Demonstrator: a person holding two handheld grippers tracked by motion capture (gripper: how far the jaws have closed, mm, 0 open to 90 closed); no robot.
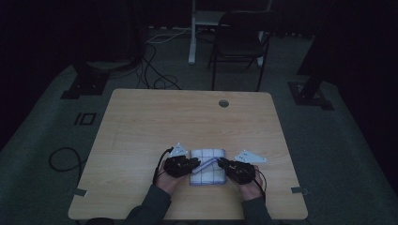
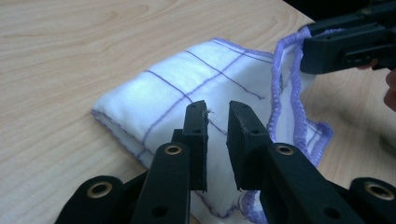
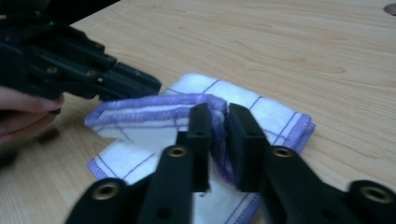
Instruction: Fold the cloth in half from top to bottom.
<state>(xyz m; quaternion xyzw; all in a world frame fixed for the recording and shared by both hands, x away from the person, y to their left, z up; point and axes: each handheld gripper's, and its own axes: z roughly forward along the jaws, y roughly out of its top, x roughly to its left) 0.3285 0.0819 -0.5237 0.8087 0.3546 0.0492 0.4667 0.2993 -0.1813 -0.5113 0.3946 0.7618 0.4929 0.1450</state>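
A folded white cloth (image 1: 207, 174) with a purple grid and purple hem lies on the wooden table (image 1: 187, 117) near its front edge. My left gripper (image 1: 196, 164) comes at it from the left and my right gripper (image 1: 220, 162) from the right. In the right gripper view the jaws (image 3: 217, 126) pinch a raised loop of the purple hem, above the cloth (image 3: 275, 114). The left gripper (image 3: 154, 88) meets the other end of that raised edge. In the left gripper view the jaws (image 2: 217, 126) stand a narrow gap apart with white cloth (image 2: 187, 79) between them. The right gripper (image 2: 306, 49) holds the hem up.
A round cable hole (image 1: 223, 103) sits near the table's far edge. Bare wood stretches behind the cloth and to both sides. Beyond the table stand a dark chair (image 1: 239, 37) and a white post, with cables (image 1: 155, 70) on the floor.
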